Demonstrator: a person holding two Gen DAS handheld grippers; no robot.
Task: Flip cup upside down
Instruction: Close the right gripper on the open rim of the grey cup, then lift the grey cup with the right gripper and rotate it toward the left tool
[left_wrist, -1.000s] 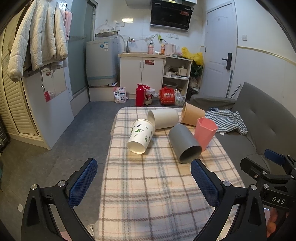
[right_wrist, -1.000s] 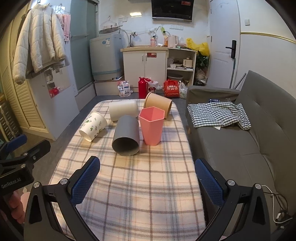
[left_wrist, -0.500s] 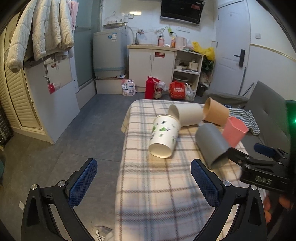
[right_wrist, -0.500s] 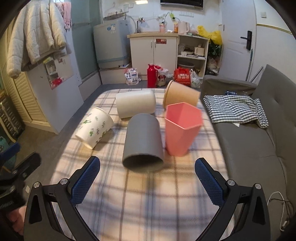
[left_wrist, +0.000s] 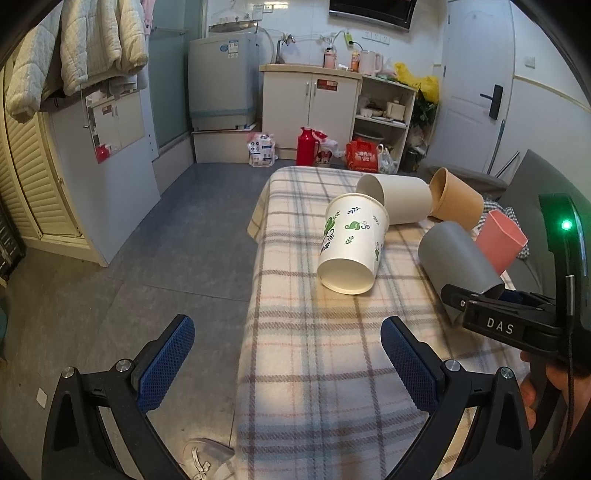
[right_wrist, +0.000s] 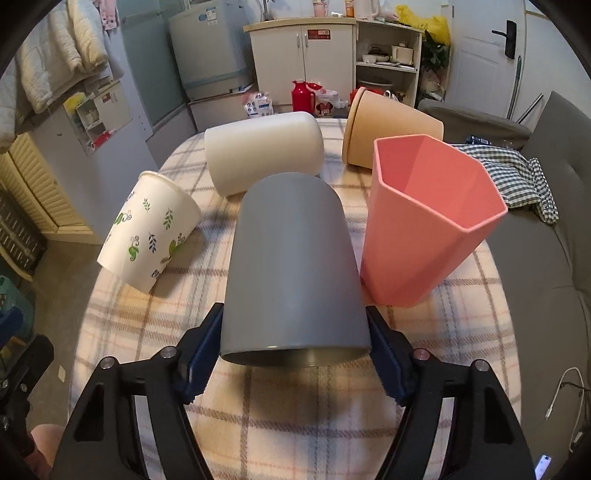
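A grey cup (right_wrist: 291, 266) lies on its side on the plaid-covered table (right_wrist: 295, 424), mouth toward me. My right gripper (right_wrist: 293, 354) has a pad on each side of the cup's mouth end and is shut on it. In the left wrist view the grey cup (left_wrist: 458, 258) lies at the right with the right gripper (left_wrist: 498, 317) on it. My left gripper (left_wrist: 288, 362) is open and empty over the table's near left edge.
A pink hexagonal cup (right_wrist: 424, 221) stands upright just right of the grey cup. A white leaf-print cup (right_wrist: 147, 236), a cream cup (right_wrist: 262, 155) and a tan cup (right_wrist: 388, 129) lie on their sides. A grey sofa (right_wrist: 554, 258) runs along the right.
My right gripper has moved forward to the grey cup and closed around its mouth end. The left gripper has swung left and nearer the table edge, still open.
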